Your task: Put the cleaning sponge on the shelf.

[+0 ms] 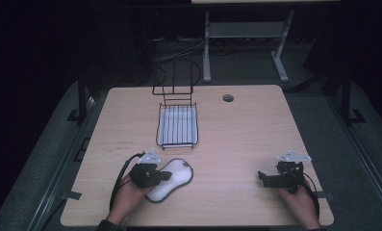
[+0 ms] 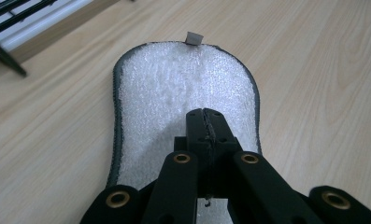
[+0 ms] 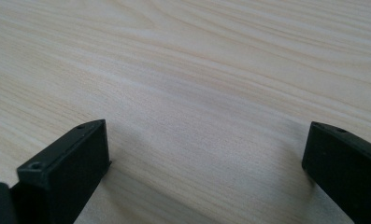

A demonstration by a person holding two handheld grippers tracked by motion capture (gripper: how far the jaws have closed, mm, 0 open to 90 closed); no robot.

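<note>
pad [image 1: 174, 179]: white fluffy cloth, dark piping, flat on table [image 1: 236, 139] just before wire rack [image 1: 177, 126] | handling: looks light, limp, likely droops; pinch at edge near tab [image 2: 193, 38] | left gripper [image 2: 206, 122]: jaws clenched together, nothing between, low over pad | right gripper [image 3: 206, 154]: jaws spread, nothing between, hovering over bare wood
</note>
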